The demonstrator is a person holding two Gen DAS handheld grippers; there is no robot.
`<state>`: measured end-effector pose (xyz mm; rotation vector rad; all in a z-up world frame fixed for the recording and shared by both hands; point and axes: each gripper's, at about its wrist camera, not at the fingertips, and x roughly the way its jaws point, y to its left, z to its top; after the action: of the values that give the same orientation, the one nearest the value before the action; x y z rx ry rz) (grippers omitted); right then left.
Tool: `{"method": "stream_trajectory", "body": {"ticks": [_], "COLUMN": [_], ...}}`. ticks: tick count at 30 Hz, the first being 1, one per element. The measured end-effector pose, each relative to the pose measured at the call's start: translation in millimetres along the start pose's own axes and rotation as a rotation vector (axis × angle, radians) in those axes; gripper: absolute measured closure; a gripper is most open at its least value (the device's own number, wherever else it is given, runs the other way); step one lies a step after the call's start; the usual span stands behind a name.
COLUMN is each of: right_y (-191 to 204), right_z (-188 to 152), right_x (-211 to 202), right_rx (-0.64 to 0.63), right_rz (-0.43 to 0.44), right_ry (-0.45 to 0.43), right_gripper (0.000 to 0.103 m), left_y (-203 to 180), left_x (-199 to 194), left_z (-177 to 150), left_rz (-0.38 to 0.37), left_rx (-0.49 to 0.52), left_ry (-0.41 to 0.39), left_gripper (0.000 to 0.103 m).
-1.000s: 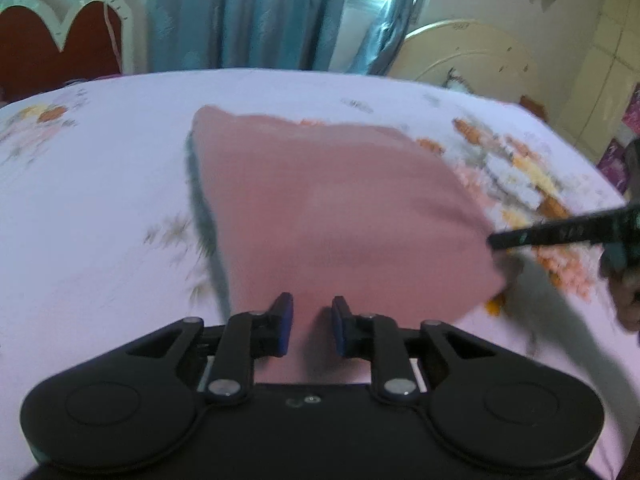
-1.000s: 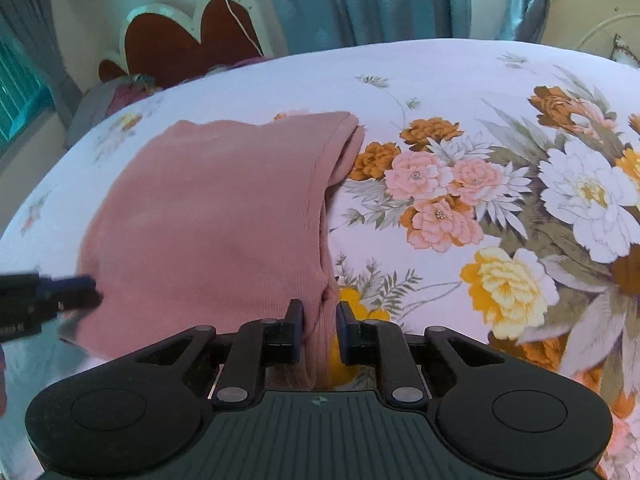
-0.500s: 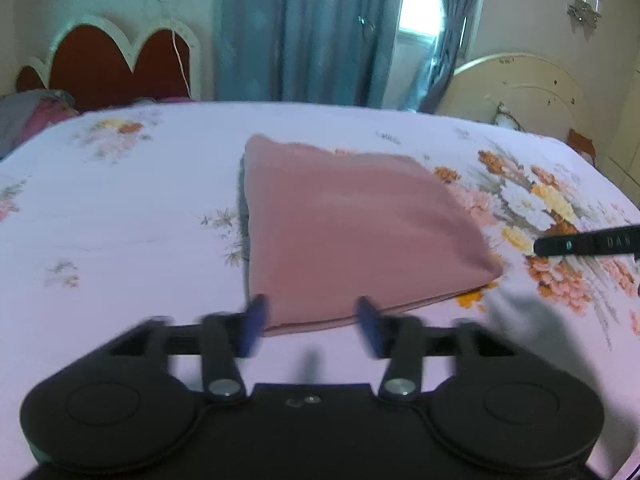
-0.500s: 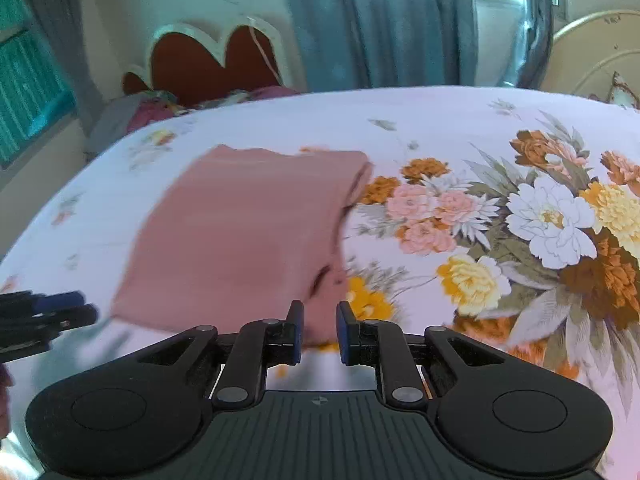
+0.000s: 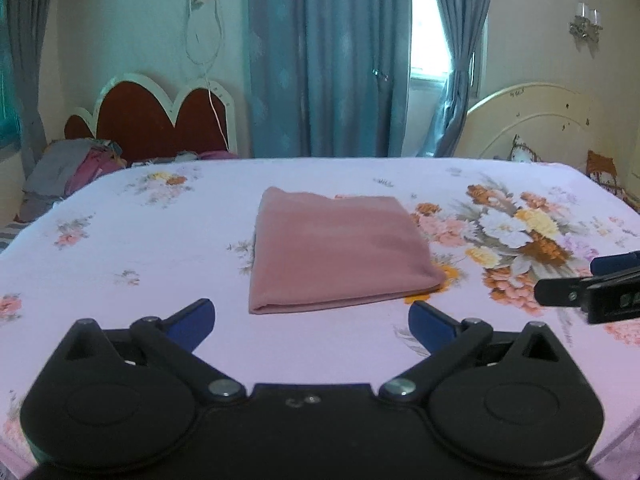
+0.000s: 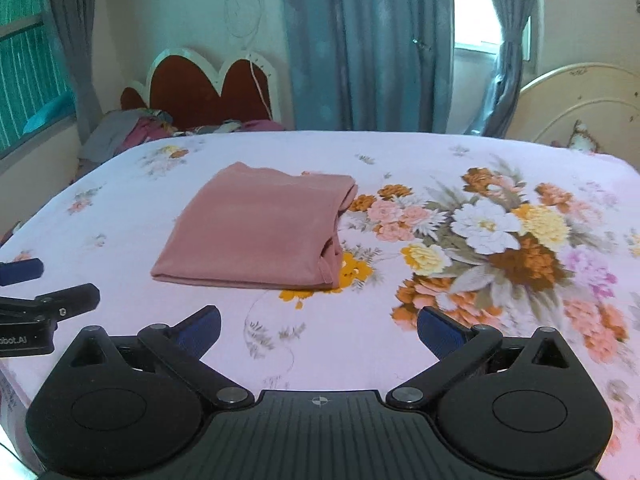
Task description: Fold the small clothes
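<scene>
We held the left gripper point(image 5: 311, 318) and right gripper point(image 6: 318, 328) spread wide, grasping nothing. The folded pink garment point(image 5: 336, 252) lay flat on the floral bedsheet point(image 6: 400, 152), at twelve o'clock from our left fingers, eleven from the right, nearer the left.

Home bedroom: bed point(image 5: 120, 248) with floral sheet, red scalloped headboard point(image 5: 160, 120) at 11 o'clock, cream headboard point(image 5: 540, 120) at 2 o'clock, blue curtains point(image 5: 320, 60) over window at 12 o'clock, clothes pile point(image 5: 68, 168) at 10 o'clock.
</scene>
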<state>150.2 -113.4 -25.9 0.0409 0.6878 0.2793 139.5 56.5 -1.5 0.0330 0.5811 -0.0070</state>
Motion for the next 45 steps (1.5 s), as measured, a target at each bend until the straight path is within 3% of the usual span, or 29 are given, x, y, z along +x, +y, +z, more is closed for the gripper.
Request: {"method": "stream_trajectory", "body": {"ticks": [10,21,45], "right_y": [5,7,-1], "right_z": [-27,-34,-39], "right_x": [-63,-106,-129], "right_rx": [-0.012,0.007,-0.004], "right_rz": [0.017,-0.001,0.013], "right_ry": [-0.043,-0.101,-0.129], "right_gripper": [0.000,0.000,0.000], "left_y": [-21,-32,-37], "left_x": [-58,-85,-104], "left_z": [-11,-13,-18], "left_rz": [-0.017,-0.036,-0.042], "left_rx": [-0.001,0.012,0.045], "left_ry": [-0.061,-0.101,-0.154], "left_gripper": [0.000,0.000,0.000]}}
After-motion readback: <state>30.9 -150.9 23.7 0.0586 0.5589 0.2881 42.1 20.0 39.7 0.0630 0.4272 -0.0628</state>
